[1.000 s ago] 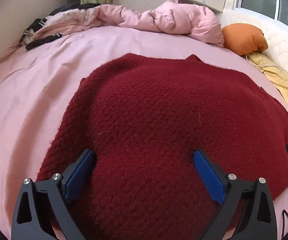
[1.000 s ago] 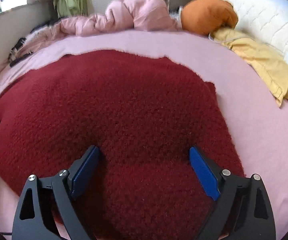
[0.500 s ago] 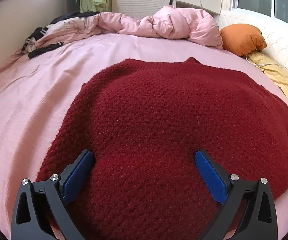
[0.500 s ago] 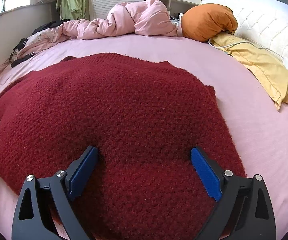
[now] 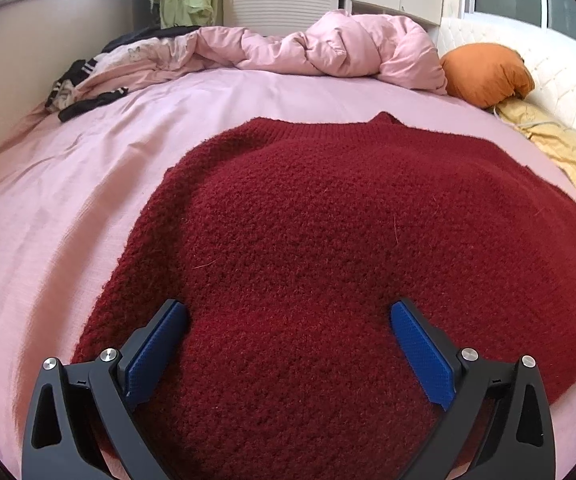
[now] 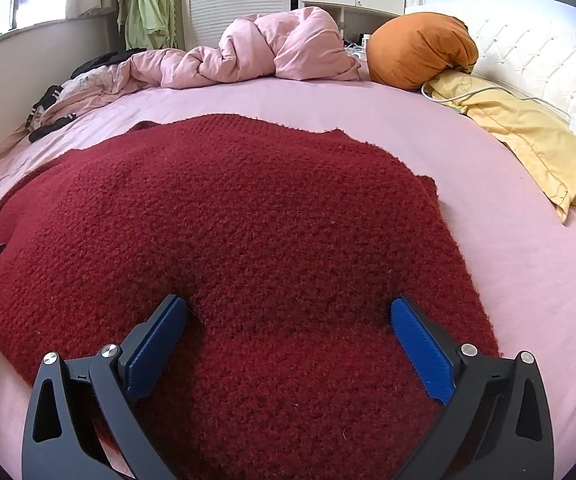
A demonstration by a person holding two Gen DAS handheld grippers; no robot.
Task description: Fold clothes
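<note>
Pink sheet (image 5: 216, 96) covers the bed, with a crumpled duvet (image 5: 328, 48) along its far edge. From the left wrist, the sweater (image 5: 328, 240) lies spread flat mid-bed, collar toward the far edge, likely laid out for folding. The left gripper (image 5: 288, 316) hovers over its near part, jaws wide apart, clasping nothing; the hem is cut off below.

From the right wrist, the right gripper (image 6: 288, 316) is over the sweater's near right part, jaws opening, pads not pressing. Sleeves are hard to make out.
</note>
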